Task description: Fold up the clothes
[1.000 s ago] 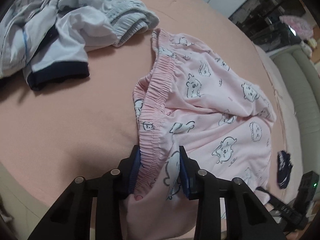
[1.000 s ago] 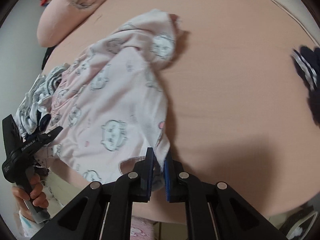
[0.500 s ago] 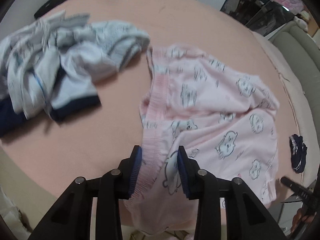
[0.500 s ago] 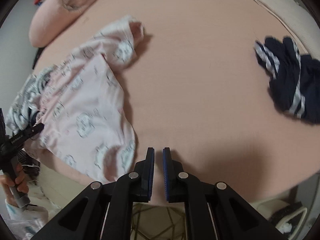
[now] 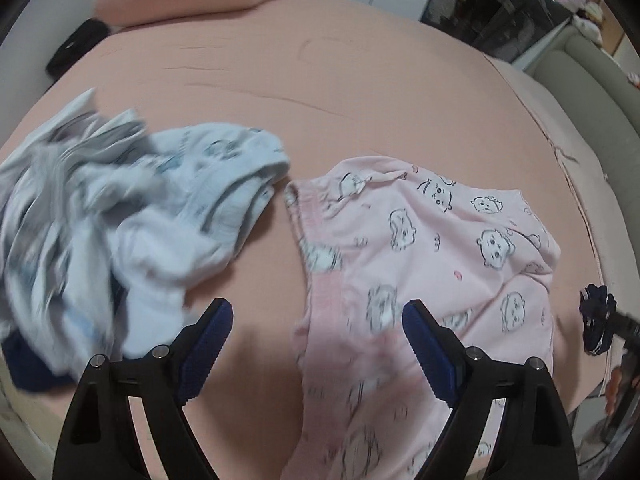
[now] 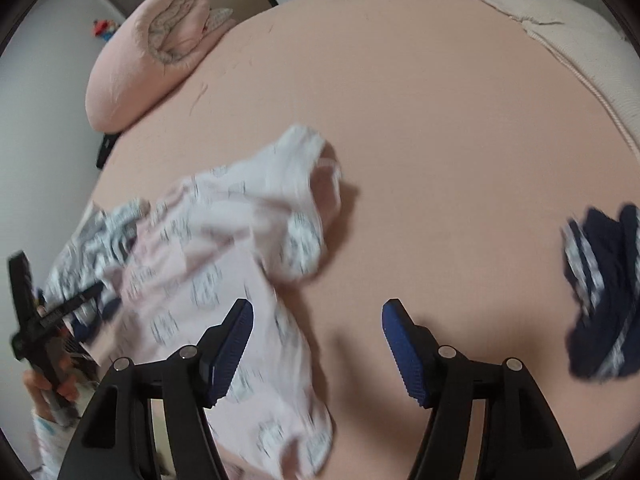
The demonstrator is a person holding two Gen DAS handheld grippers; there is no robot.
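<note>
Pink shorts point(image 5: 424, 264) printed with cartoon bears lie spread on the peach bed sheet point(image 5: 320, 88), waistband to the left. My left gripper point(image 5: 316, 320) hovers above the waistband with its jaws opening wide; the cloth lies below them, not pinched. In the right wrist view the same pink shorts point(image 6: 224, 272) lie at the left, blurred. My right gripper point(image 6: 316, 320) hangs over the shorts' right edge and the bare sheet point(image 6: 420, 128); its jaws are opening too, and nothing is held between them.
A heap of white, pale-blue and navy clothes point(image 5: 104, 224) lies left of the shorts. A navy striped garment point(image 6: 604, 292) lies at the right. A rolled pink quilt point(image 6: 152, 52) sits at the bed's head. The bed edge runs just under both grippers.
Both grippers let go of the pink shorts, opened wide and pulled up and back. The shorts now lie flat on the sheet.
</note>
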